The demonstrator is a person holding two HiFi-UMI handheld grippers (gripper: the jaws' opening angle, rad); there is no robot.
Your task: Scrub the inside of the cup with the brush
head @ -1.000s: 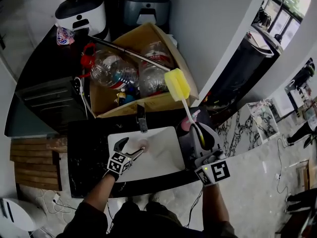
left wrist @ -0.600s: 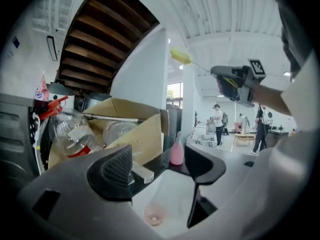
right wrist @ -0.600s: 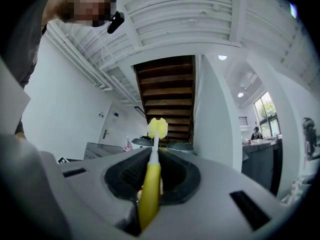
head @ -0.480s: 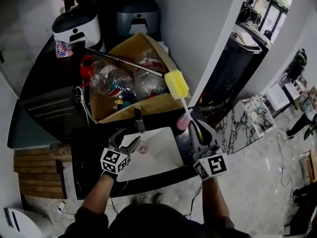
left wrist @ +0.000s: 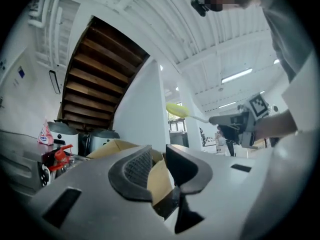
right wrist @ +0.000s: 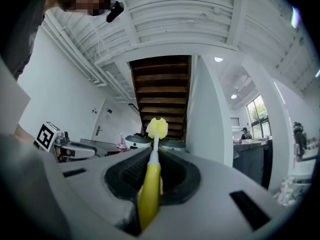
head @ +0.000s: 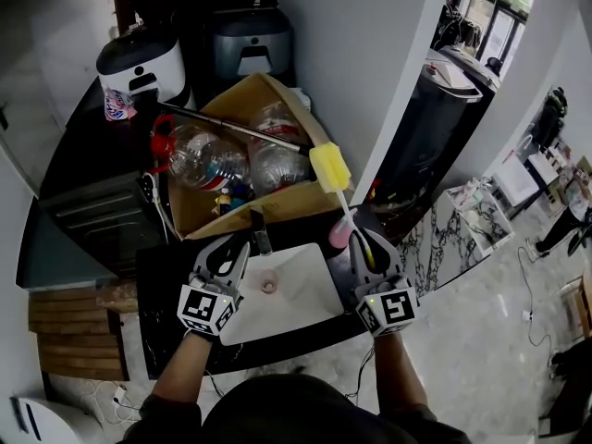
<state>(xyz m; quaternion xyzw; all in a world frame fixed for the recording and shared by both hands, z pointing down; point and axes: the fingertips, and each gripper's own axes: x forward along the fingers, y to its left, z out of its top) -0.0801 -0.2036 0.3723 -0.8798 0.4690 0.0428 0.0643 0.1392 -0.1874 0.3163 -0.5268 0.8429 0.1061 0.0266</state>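
Note:
My right gripper point(head: 366, 245) is shut on the yellow handle of the brush point(right wrist: 148, 186), which points up and away. Its yellow sponge head point(head: 330, 167) hangs over the cardboard box's front edge. A pink cup-like thing point(head: 339, 233) sits on the black counter beside the brush handle, partly hidden. My left gripper point(head: 234, 248) hovers over the left end of the white sink point(head: 305, 294), near the faucet point(head: 262, 232). Its jaws are closing, a narrow gap is left, and nothing is between them point(left wrist: 159, 166). In the left gripper view the brush head point(left wrist: 176, 109) shows to the right.
An open cardboard box point(head: 277, 202) with large plastic bottles point(head: 208, 160) stands behind the sink. A white appliance point(head: 143, 54) and a grey one point(head: 250, 37) stand further back. A pinkish drain point(head: 268, 286) marks the sink bottom. A black counter point(head: 171, 266) surrounds the sink.
The left gripper has risen out of the sink basin toward the faucet and its jaws have narrowed from wide to nearly closed. The right gripper with the brush has shifted slightly left.

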